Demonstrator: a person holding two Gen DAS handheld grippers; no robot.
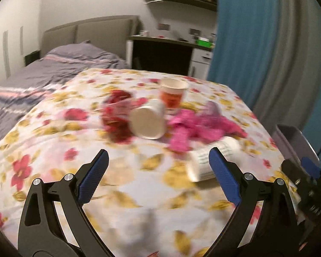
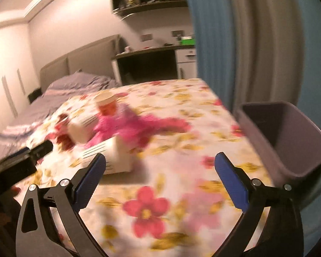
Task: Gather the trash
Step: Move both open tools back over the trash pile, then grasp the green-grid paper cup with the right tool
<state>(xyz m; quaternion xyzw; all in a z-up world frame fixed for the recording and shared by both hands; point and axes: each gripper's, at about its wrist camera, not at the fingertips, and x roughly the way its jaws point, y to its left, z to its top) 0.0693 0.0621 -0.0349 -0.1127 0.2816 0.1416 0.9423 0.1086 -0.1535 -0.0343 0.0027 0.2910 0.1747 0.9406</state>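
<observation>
Both my left gripper [image 1: 158, 160] and right gripper [image 2: 160, 165] gape empty; blur probably means I could topple the upright paper cup [image 1: 173, 93].

The near part of the flowered cloth [image 1: 122, 194] is bare, so a gripper could pass there. At 12 o'clock a pile blocks the way: two white cups [image 1: 148, 121], an orange cup [image 1: 173, 94] and pink wrappers [image 1: 194, 126]. At 3 o'clock a grey bin [image 2: 289, 141] stands.
</observation>
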